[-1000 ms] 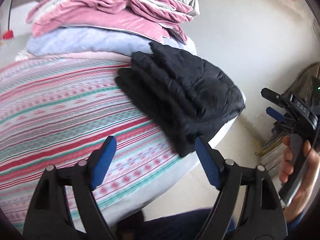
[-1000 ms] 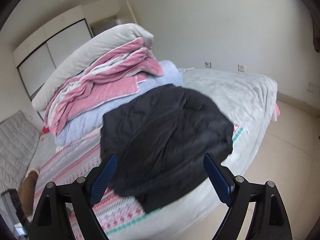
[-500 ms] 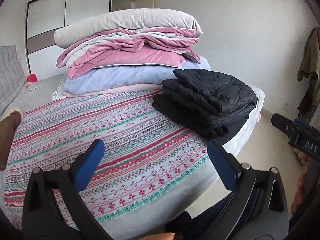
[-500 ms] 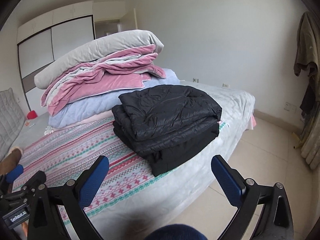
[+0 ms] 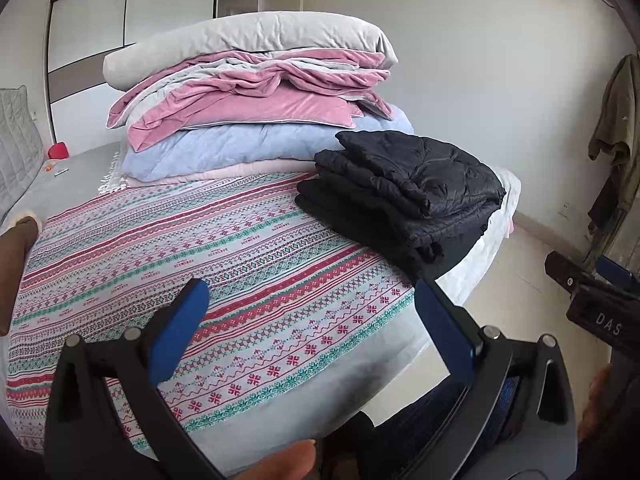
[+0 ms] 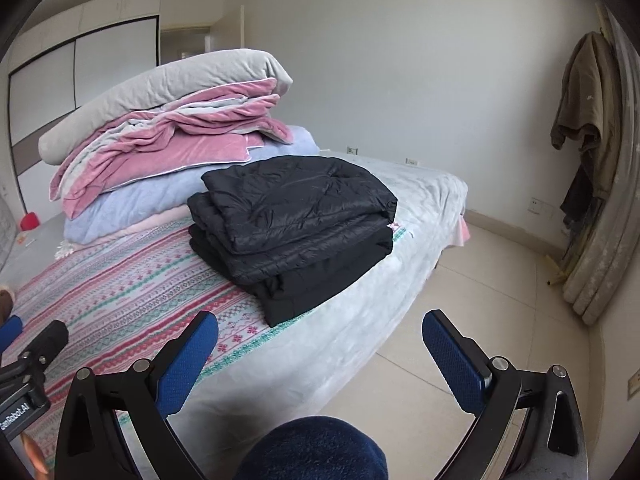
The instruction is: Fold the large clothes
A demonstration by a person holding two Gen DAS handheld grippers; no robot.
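Left gripper (image 5: 308,320): you hold it low in the frame of the left wrist view, its blue-padded fingers (image 5: 176,328) spread wide with nothing between them, above the near edge of the bed.
Right gripper (image 6: 320,352): your fingers (image 6: 452,364) here are spread wide too and hold nothing; they sit at the bottom of the right wrist view, over the bed edge and the tiled floor (image 6: 500,304).
Black padded jacket (image 5: 400,192): it lies folded into a thick layered bundle at centre right of the left wrist view, and at the centre of the right wrist view (image 6: 292,220). It rests on the bed, partly on the striped patterned sheet (image 5: 224,280) and partly on the pale grey cover (image 6: 412,216), near the bed's edge and well apart from both of your grippers.
Bedding stack (image 5: 256,100): behind the jacket, in the upper middle of the frame, a grey duvet tops pink velvet blankets and a light blue quilt; the jacket's far side sits just beside the blue quilt.
Wardrobe (image 5: 120,32): white sliding doors at upper left.
Hanging coat (image 6: 584,96): an olive garment hangs at the right edge by the wall.
Red object (image 5: 58,150): small, at far left on the bed; too small to tell what it is.
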